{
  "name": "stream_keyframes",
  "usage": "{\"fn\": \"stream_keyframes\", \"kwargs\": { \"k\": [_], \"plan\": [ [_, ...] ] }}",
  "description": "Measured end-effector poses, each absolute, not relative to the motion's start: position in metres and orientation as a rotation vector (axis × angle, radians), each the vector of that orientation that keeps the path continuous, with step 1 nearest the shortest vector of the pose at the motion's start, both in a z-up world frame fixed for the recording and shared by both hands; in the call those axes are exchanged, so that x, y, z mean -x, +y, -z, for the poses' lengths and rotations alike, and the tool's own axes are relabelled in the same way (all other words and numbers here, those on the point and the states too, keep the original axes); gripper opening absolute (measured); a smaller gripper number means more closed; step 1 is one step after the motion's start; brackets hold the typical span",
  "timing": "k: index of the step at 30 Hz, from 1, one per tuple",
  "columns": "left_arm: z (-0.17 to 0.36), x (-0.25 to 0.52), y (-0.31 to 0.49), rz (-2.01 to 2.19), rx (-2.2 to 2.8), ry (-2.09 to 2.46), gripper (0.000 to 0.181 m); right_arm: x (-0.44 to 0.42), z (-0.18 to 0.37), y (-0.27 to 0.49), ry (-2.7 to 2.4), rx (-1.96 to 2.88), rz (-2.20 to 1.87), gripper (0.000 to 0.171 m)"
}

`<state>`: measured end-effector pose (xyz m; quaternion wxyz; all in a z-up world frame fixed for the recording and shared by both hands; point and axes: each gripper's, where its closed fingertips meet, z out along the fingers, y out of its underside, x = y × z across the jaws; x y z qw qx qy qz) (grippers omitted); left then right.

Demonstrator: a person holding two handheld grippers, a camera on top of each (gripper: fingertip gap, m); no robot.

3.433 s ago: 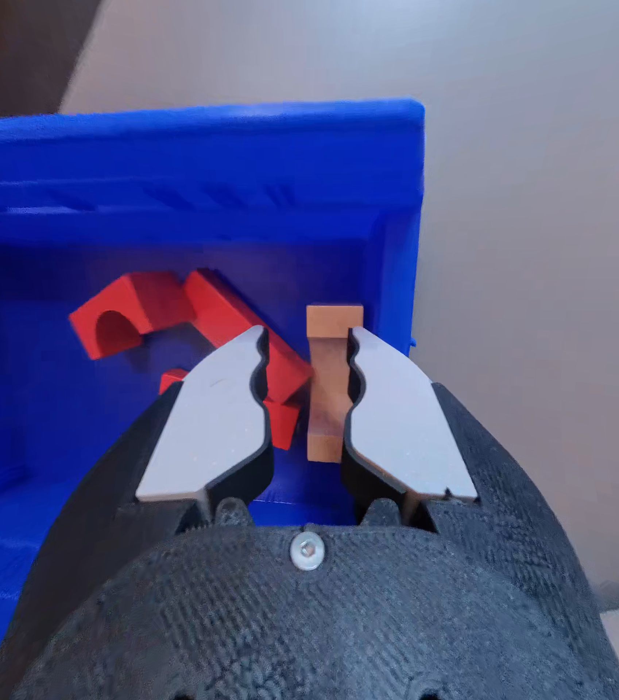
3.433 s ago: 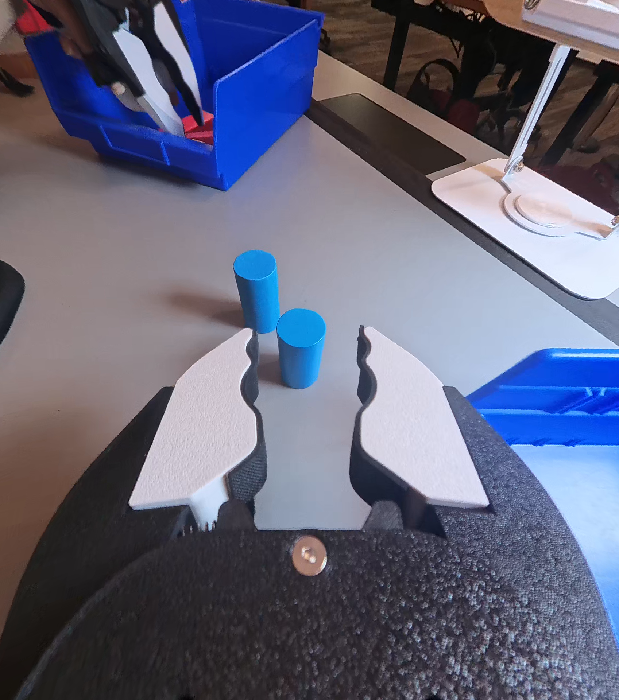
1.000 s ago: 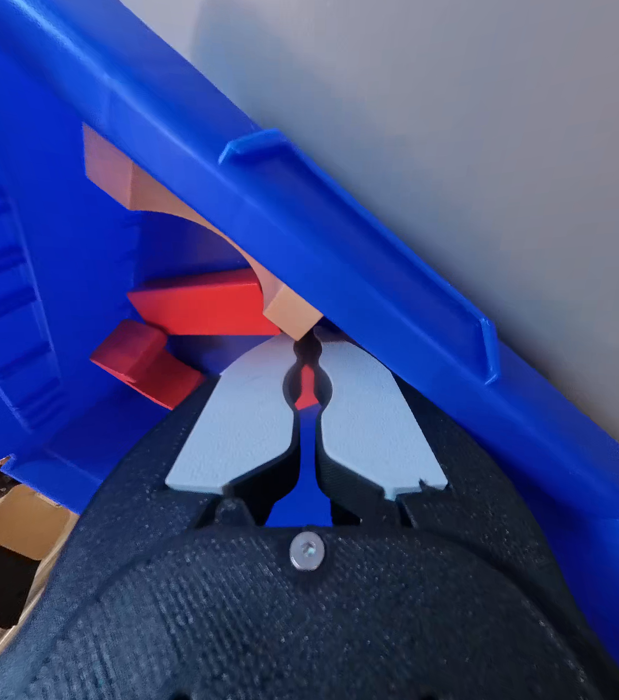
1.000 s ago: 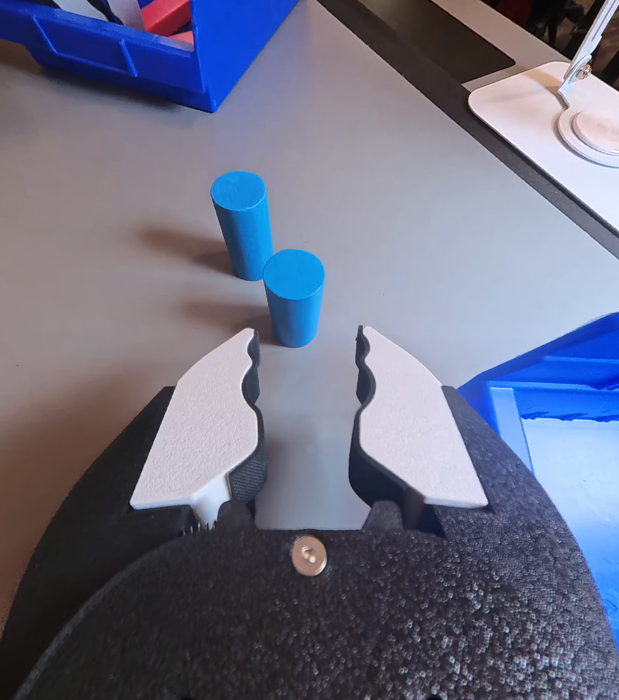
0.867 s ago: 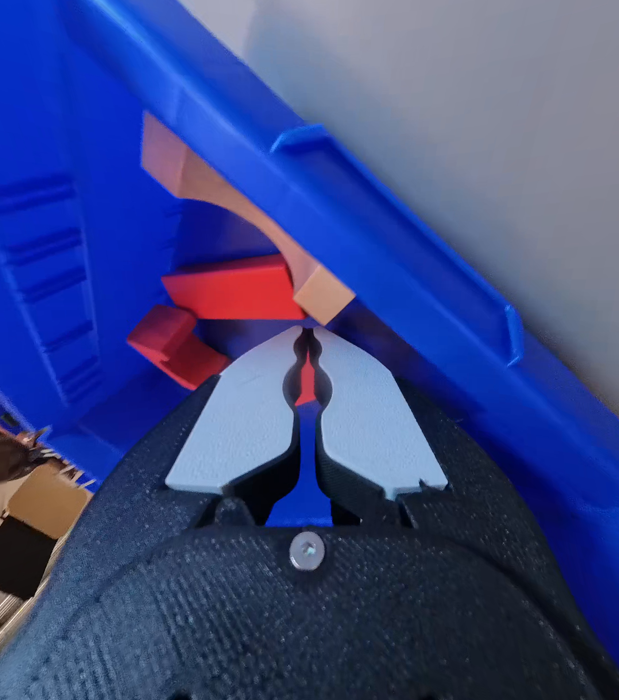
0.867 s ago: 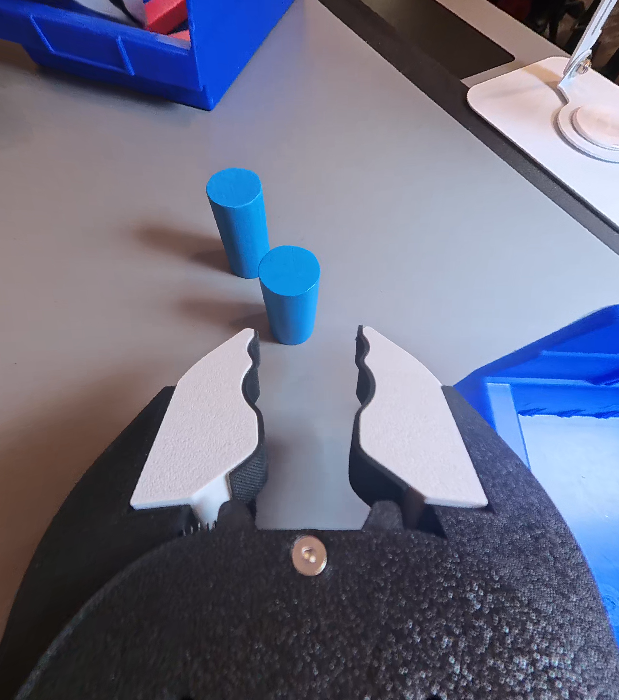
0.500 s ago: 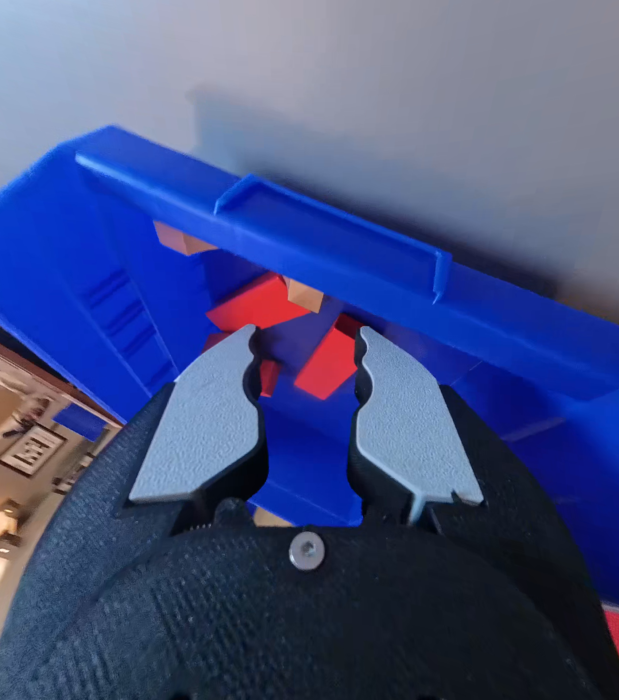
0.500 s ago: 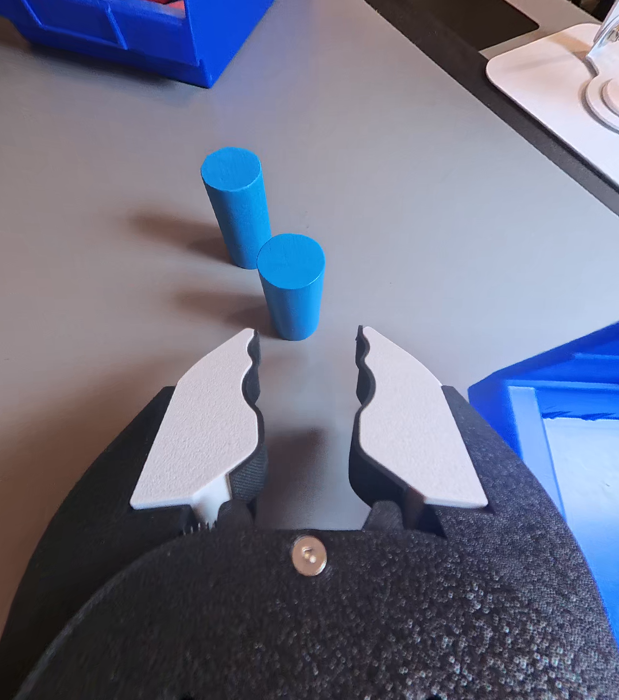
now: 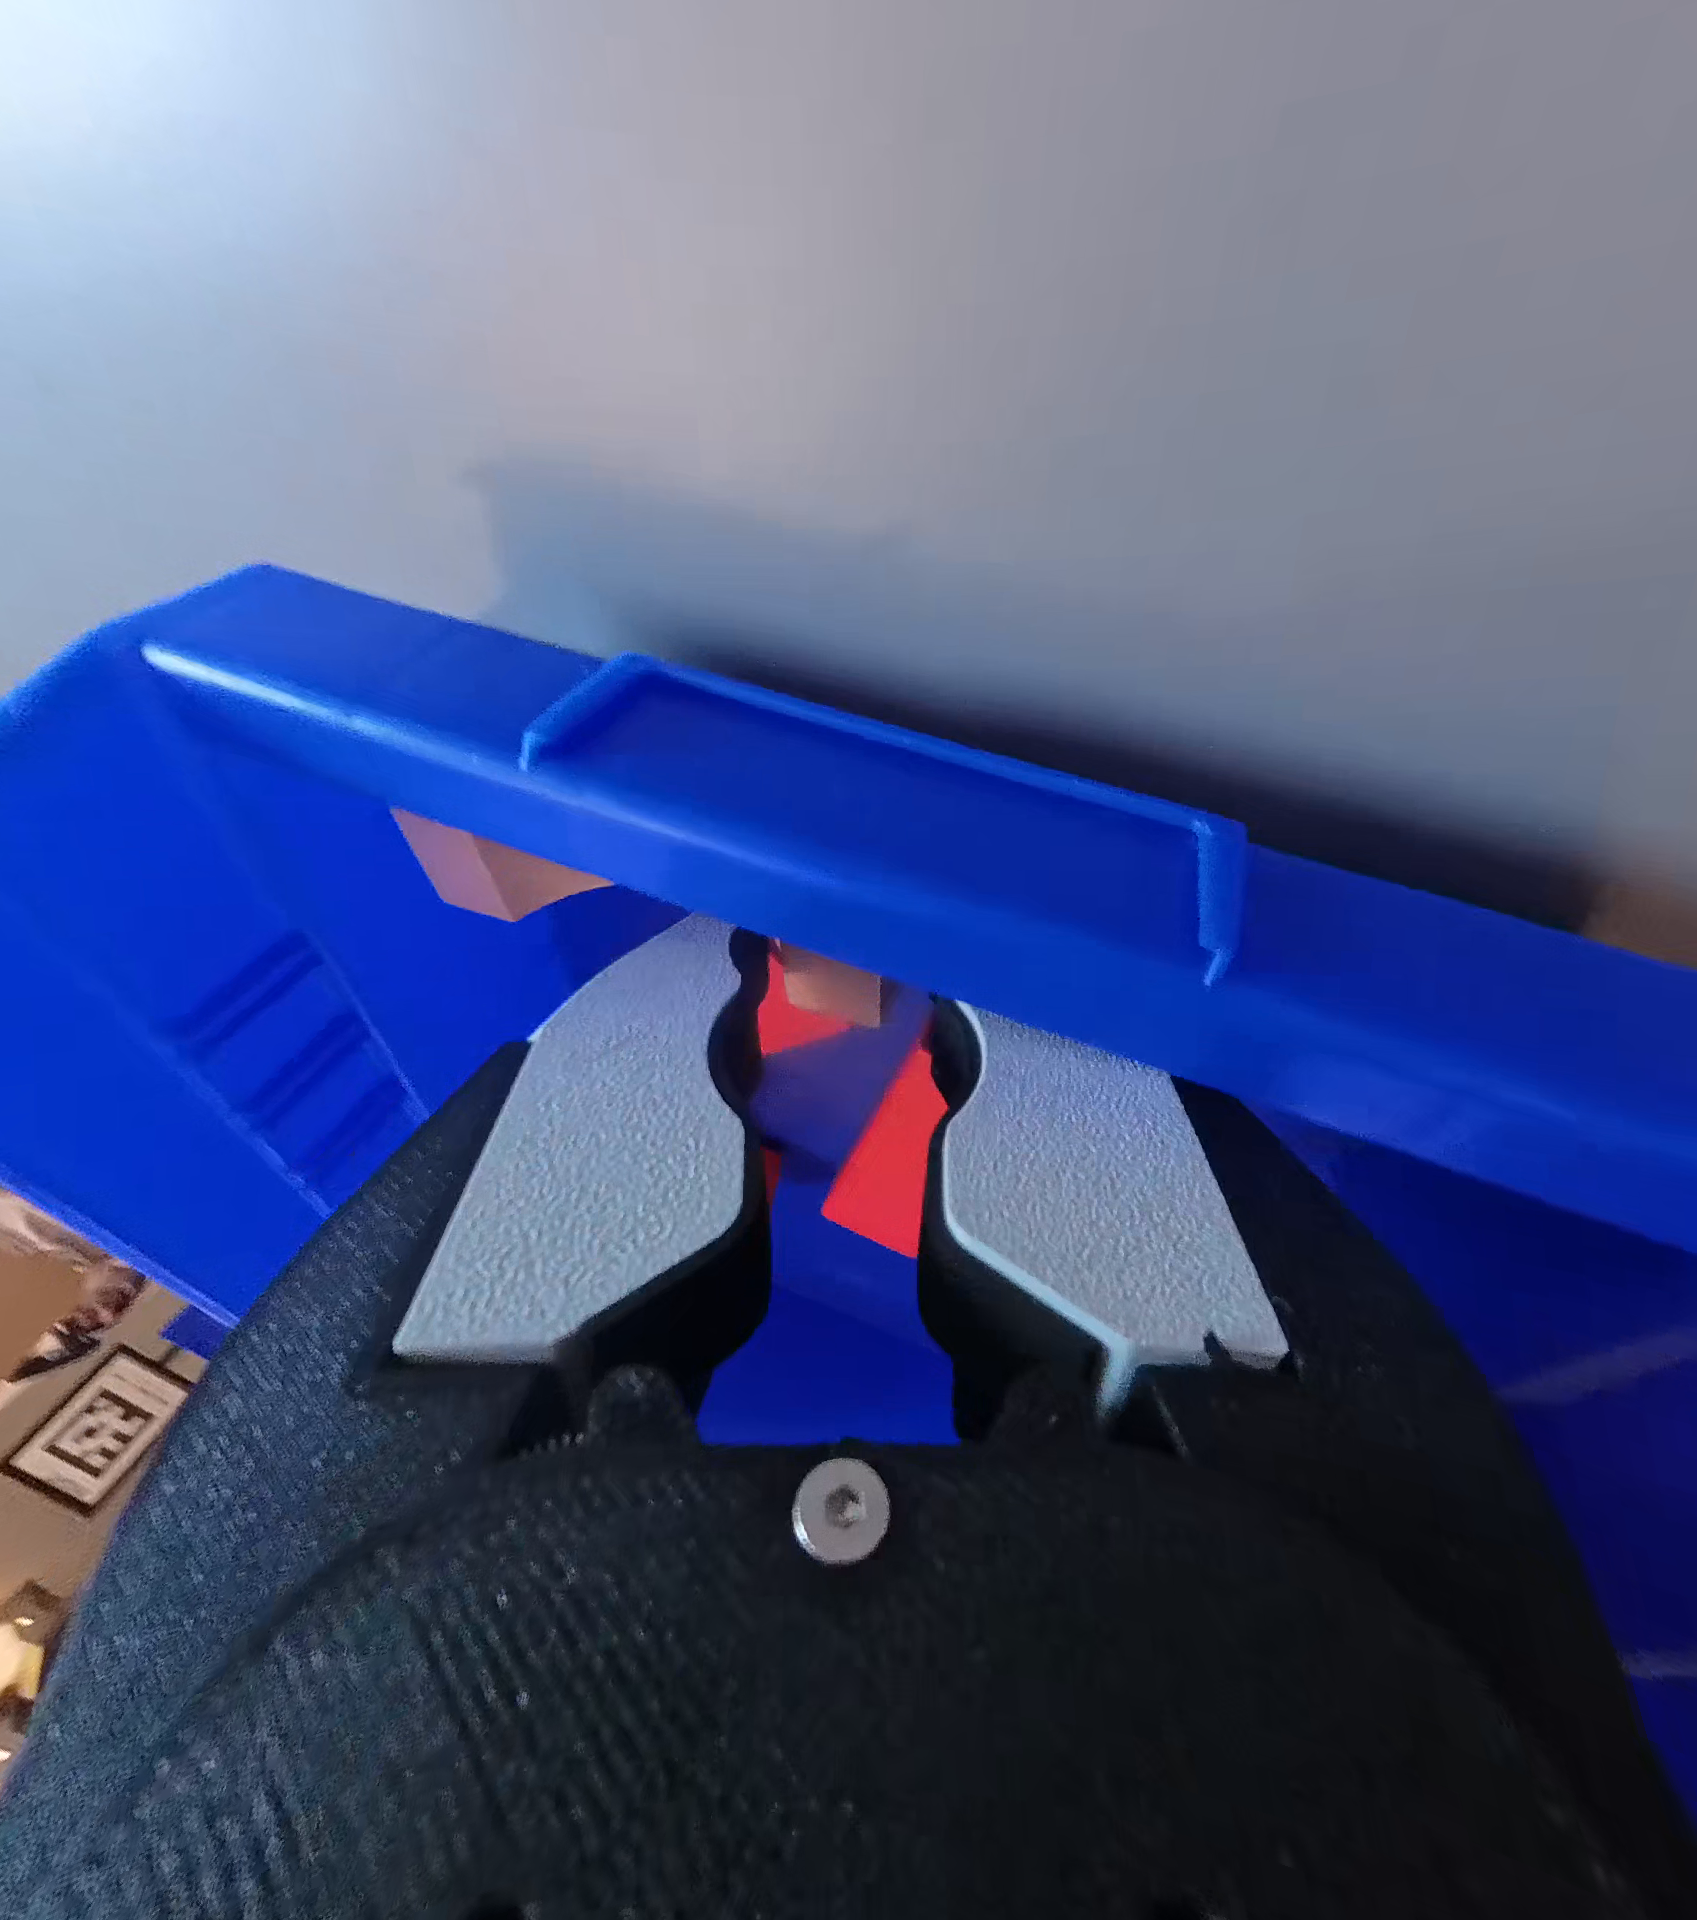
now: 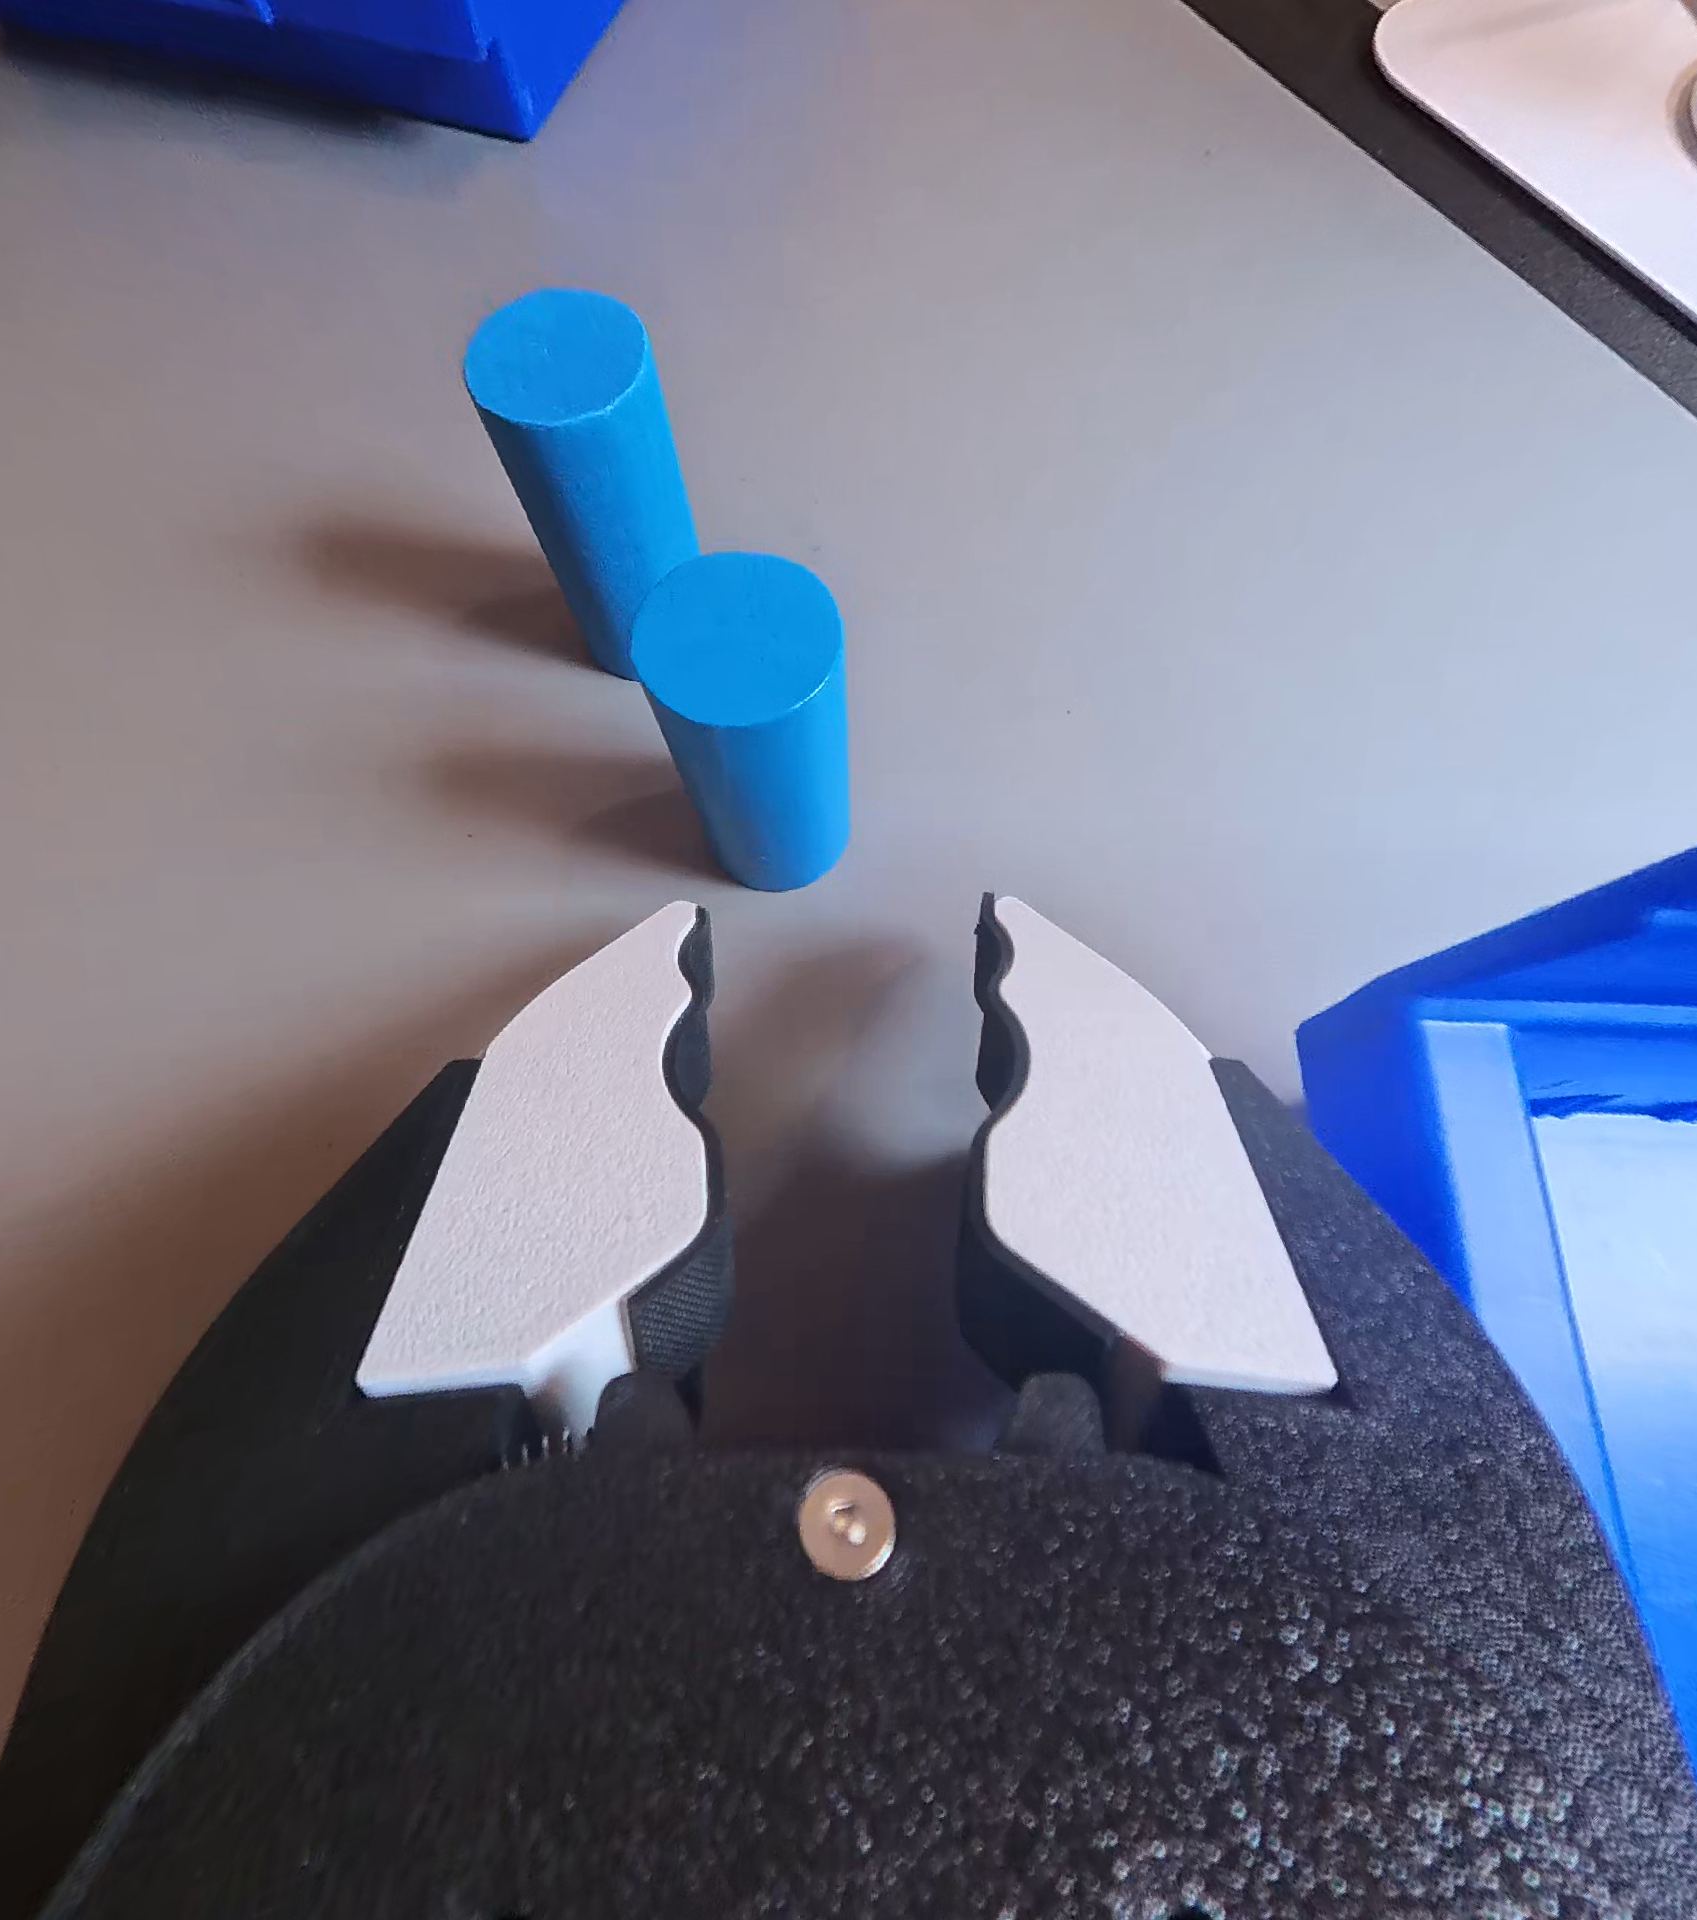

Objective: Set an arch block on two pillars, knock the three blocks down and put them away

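Two blue cylinder pillars stand upright and close together on the grey table, the far pillar [image 10: 574, 468] and the near pillar [image 10: 750, 717]. My right gripper [image 10: 839, 914] is open and empty, just short of the near pillar. In the left wrist view a tan arch block [image 9: 480, 868] lies inside a blue bin [image 9: 875, 821], mostly hidden behind the bin's rim. My left gripper [image 9: 839, 977] reaches under that rim. Its jaws stand partly open around the arch's other end [image 9: 828, 992], with a gap on the right side.
Red blocks [image 9: 885, 1153] lie in the bin under the arch. A second blue bin [image 10: 1550, 1143] stands at my right. The first bin's corner [image 10: 304, 42] shows at the far left. A white stand base [image 10: 1602, 135] and a dark strip [image 10: 1446, 260] lie at the far right. One gripper's finger ends stand about 35 centimetres off the other's. To reach the near pillar [image 10: 750, 717] in a straight line is about 4 centimetres for my right fingers, about 30 centimetres for my left.
My left gripper went from shut to open, swung round in the bin, and has now narrowed around the arch's end. My right gripper drew nearer the pillars and stayed open.
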<state>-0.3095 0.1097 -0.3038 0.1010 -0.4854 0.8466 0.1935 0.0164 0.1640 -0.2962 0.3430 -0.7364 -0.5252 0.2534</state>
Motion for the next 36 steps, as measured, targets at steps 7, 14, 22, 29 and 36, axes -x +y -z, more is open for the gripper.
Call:
{"fn": "stream_keyframes", "kwargs": {
  "k": [7,14,22,29,36],
  "plan": [
    [0.273,0.333,0.108,-0.685,1.608,2.313,0.03,-0.012,0.293,0.159,-1.387,1.893,-0.667,0.049],
    [0.21,0.326,0.123,-0.842,1.667,1.958,0.03,-0.006,0.271,0.146,-1.386,1.824,-0.712,0.049],
    [0.173,0.234,0.125,-0.548,1.572,1.35,0.029,0.01,0.231,0.119,-1.343,1.674,-0.955,0.049],
    [0.157,0.128,0.103,-0.261,1.28,1.121,0.025,0.025,0.191,0.081,-1.226,1.555,-1.444,0.049],
    [0.18,0.065,0.077,-0.121,1.208,1.173,0.024,0.034,0.192,0.07,-1.161,1.574,-1.668,0.05]
  ]
}}
